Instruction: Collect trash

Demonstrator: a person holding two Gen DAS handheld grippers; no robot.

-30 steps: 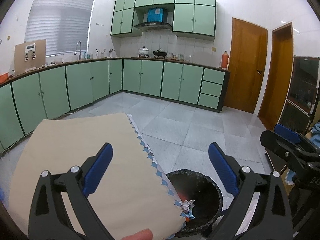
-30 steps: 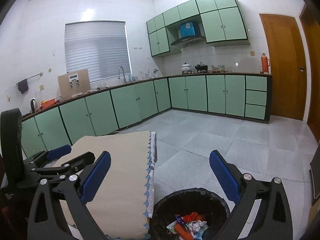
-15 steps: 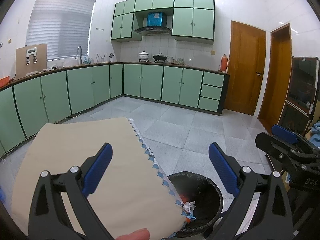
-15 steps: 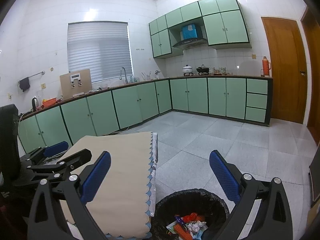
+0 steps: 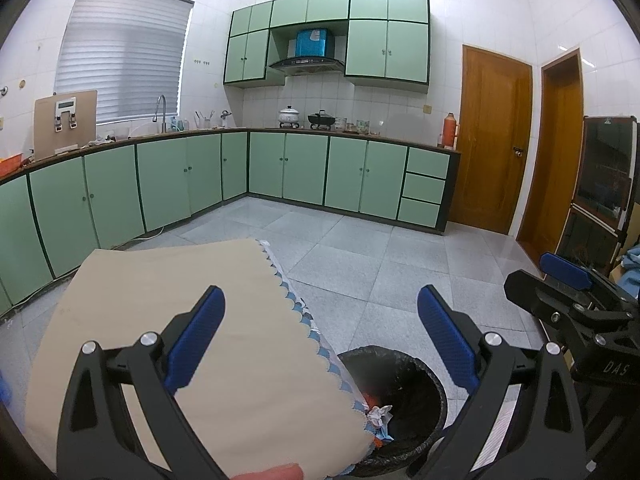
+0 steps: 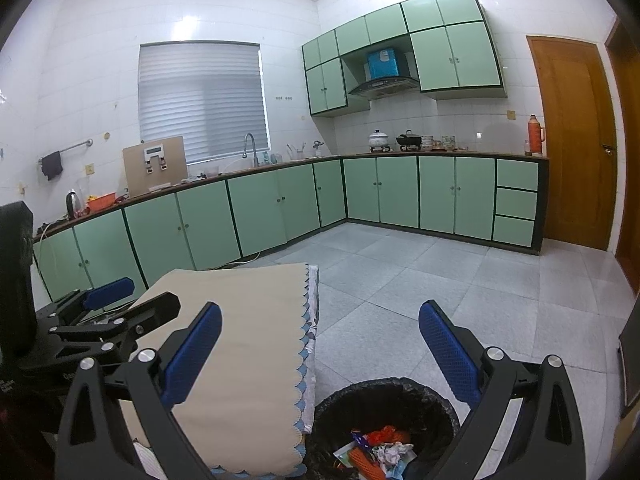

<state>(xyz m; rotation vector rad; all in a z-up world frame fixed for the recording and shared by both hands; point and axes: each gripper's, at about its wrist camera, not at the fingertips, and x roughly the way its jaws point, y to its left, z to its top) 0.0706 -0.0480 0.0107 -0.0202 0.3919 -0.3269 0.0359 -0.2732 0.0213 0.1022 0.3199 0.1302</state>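
Observation:
A black-lined trash bin (image 6: 384, 404) stands on the floor beside the table, holding crumpled paper and orange and blue wrappers (image 6: 380, 450); it also shows in the left wrist view (image 5: 400, 384). My left gripper (image 5: 320, 344) is open and empty above the table's beige cloth (image 5: 168, 308). My right gripper (image 6: 320, 348) is open and empty above the bin and the cloth edge (image 6: 256, 344). Each gripper shows in the other's view, the right one (image 5: 568, 300) and the left one (image 6: 108, 320).
Green base cabinets (image 5: 288, 172) line the back and left walls under a counter with pots and a sink. Two wooden doors (image 5: 496, 140) stand at the right. A dark cabinet (image 5: 604, 184) is at the far right. Grey tile floor (image 6: 460, 280) lies beyond the bin.
Both grippers have lifted and tilted up slightly, so the bin sits lower in both views. Both stay open and empty.

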